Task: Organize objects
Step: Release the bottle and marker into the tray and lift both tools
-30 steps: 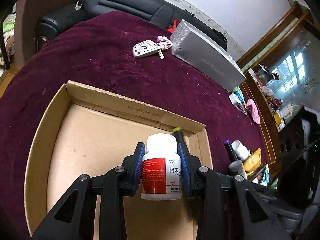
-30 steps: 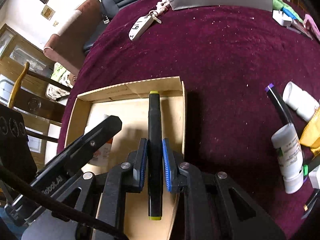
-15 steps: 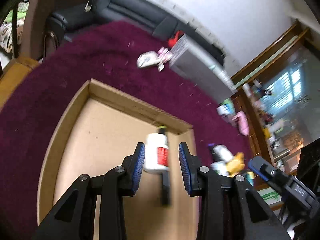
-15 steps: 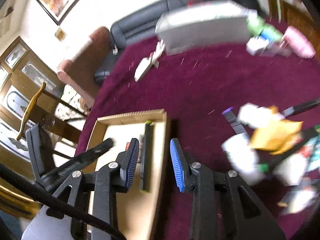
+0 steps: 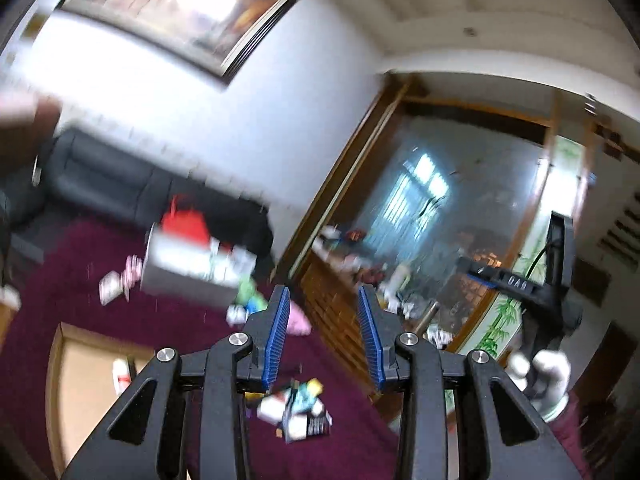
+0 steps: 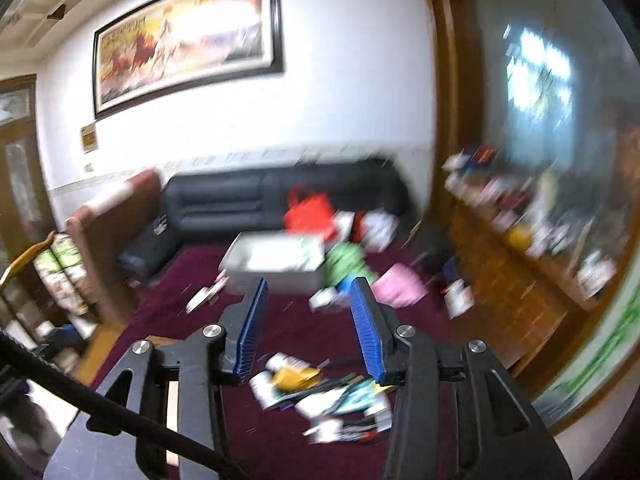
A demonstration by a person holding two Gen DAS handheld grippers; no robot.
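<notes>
A white wall (image 6: 340, 112) carries a long framed painting (image 6: 188, 40) at eleven o'clock. Below it stands a black leather sofa (image 6: 248, 200). A wood-framed glass cabinet (image 5: 440, 208) at three o'clock reflects a bright window. Everything is motion-blurred.

Motion blur left almost nothing readable; only the letters "DA" showed on the right hand-held gripper (image 5: 505, 280).

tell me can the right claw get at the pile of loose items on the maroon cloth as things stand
Probably yes. The right claw is open and empty, raised above the table, and the pile of loose items lies on the maroon cloth below its fingertips with nothing between. It would only have to come down.
</notes>
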